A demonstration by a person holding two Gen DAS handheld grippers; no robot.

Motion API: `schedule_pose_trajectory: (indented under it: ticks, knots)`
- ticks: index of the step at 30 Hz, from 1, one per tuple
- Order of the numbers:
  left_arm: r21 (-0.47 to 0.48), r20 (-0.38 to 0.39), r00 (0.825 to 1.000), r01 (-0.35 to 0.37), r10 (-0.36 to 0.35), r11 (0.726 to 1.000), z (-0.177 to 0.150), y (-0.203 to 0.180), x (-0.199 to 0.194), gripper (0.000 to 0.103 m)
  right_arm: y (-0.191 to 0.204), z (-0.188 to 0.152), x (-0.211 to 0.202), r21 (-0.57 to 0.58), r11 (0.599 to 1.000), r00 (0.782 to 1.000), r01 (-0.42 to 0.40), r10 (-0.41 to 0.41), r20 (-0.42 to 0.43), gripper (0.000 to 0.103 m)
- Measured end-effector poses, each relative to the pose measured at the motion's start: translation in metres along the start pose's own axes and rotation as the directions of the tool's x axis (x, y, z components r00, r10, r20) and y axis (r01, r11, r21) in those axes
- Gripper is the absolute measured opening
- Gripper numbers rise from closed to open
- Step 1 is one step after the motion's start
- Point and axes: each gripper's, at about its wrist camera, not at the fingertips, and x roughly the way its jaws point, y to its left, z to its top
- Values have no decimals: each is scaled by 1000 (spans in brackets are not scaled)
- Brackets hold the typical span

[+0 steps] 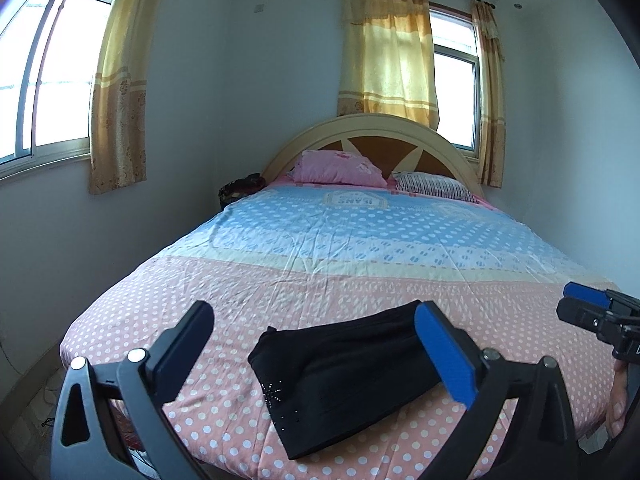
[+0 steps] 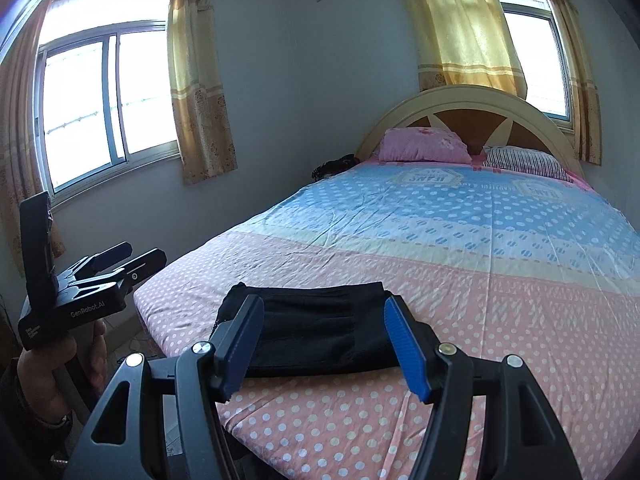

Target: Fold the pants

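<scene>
Left wrist view: pants (image 1: 344, 376) folded on bed (image 1: 360, 248) foot | left tool (image 1: 316, 356) wide open, empty | right tool (image 2: 320, 344) part-open, empty | fold looks finished; next, check edges.

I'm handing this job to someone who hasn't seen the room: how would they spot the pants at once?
Find the bed with the arched headboard under the curtained window. Come down from its blue half to the pink dotted part at the foot. The folded black pants lie there near the edge, the only dark thing on the cover, with small shiny studs at one corner.
</scene>
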Motion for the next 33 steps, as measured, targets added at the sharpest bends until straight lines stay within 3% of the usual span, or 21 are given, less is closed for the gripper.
schedule_pose_trajectory:
  ticks: [33]
  knots:
    - [15,-27,1000,-10,11,1000,-2,-13,-1,103,6,-4,-11,-6,1000,1000,-2,3,18,65]
